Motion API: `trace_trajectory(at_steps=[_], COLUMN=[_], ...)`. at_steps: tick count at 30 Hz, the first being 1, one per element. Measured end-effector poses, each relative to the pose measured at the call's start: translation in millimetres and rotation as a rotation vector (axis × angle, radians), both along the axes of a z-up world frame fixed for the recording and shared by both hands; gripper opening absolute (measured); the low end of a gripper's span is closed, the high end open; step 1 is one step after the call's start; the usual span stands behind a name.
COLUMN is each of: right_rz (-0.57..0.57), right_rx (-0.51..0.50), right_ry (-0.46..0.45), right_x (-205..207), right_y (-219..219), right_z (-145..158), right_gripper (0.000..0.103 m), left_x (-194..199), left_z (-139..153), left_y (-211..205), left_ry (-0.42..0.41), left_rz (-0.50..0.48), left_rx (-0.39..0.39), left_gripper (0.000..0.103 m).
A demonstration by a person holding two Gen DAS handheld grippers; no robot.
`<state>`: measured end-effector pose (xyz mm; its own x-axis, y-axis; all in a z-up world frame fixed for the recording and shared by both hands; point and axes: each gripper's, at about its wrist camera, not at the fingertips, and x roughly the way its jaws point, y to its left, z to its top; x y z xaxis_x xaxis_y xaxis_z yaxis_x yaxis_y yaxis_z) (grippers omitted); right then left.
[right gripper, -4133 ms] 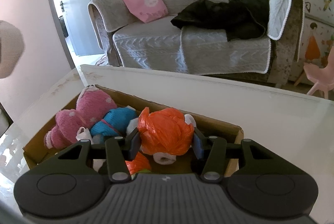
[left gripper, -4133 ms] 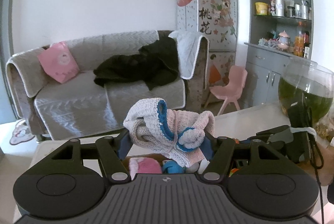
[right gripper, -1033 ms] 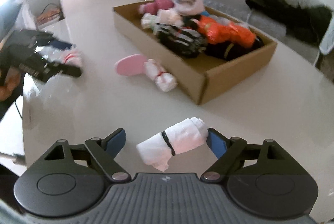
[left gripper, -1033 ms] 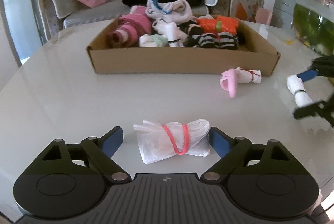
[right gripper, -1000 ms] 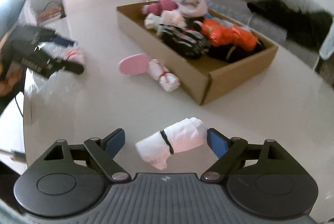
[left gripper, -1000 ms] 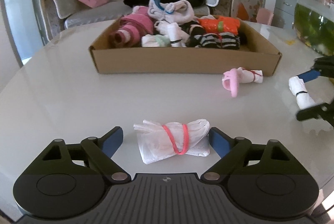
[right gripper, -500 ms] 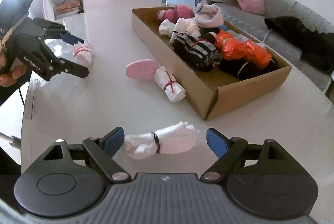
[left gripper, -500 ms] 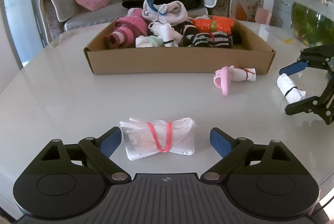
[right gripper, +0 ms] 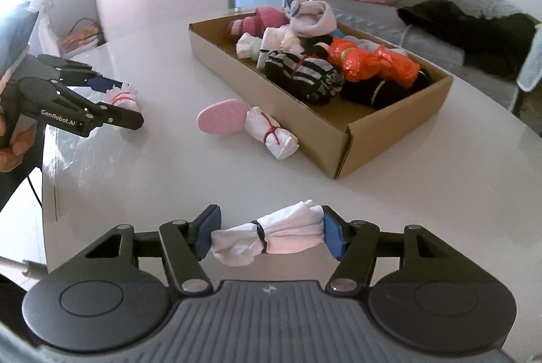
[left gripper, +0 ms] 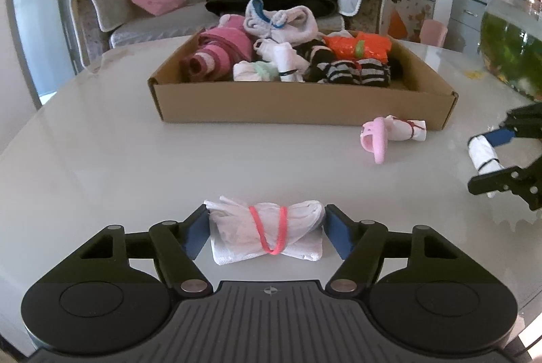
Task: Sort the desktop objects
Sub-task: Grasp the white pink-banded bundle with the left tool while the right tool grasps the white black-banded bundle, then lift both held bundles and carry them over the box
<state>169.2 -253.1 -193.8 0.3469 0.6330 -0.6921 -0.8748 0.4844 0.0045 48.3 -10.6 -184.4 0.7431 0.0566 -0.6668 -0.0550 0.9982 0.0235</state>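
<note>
White bench (left gripper: 101, 166), left gripper (left gripper: 266, 229) jaws closing on pink-banded white bundle (left gripper: 266, 232), right gripper (right gripper: 267, 236) jaws closing on black-banded white roll (right gripper: 267, 237), pads touching both.

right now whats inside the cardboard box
The cardboard box holds piled bundles: a pink roll, a striped black-and-grey one, an orange one, white ones. Whatever lies under the pile is covered.

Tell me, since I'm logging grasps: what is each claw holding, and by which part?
Both are closing, ends-on: left claw around the pink-banded white bundle, right claw around the black-banded white roll. Neither is lifted yet.
</note>
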Motion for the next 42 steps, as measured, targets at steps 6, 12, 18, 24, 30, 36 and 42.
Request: trace_trajectory(at_steps=[6,12,18,24,30,36,42], right_rz=[-0.082,-0.178,-0.234,-0.269,-0.315,-0.363,-0.386], right_rx=[0.046,0.145,0.243,0.305,0.341,0.352,0.358], right_ry=[0.030,0.015,-0.042,-0.072,-0.109,-0.116,-0.097], right_x=[-9,-6,-2,4,14,31,36], right_y=[-11,-22,-11,-3,-2,3,14], right_z=[7,47,100,140,162,162,157], right_gripper=[0.059,0.059,0.059,0.059,0.059,0.059,0.059], left_x=[-5,0,17,26,36,48,68], left_z=[13,59,107,143,161,170,174], left_y=[8,14,18,23,28,36,47], left_ry=[-0.008,-0.098,-0.188,-0.247,-0.270,-0.280,-0.272], left_rz=[0.015,0.002,-0.018,-0.035,-0.032,-0.011,0.017], left_rx=[0.003,0.020,0.033,0.041,0.050,0.048,0.009], left_gripper=[0.075,0.075,0.075,0.075,0.075,0.076,0.076])
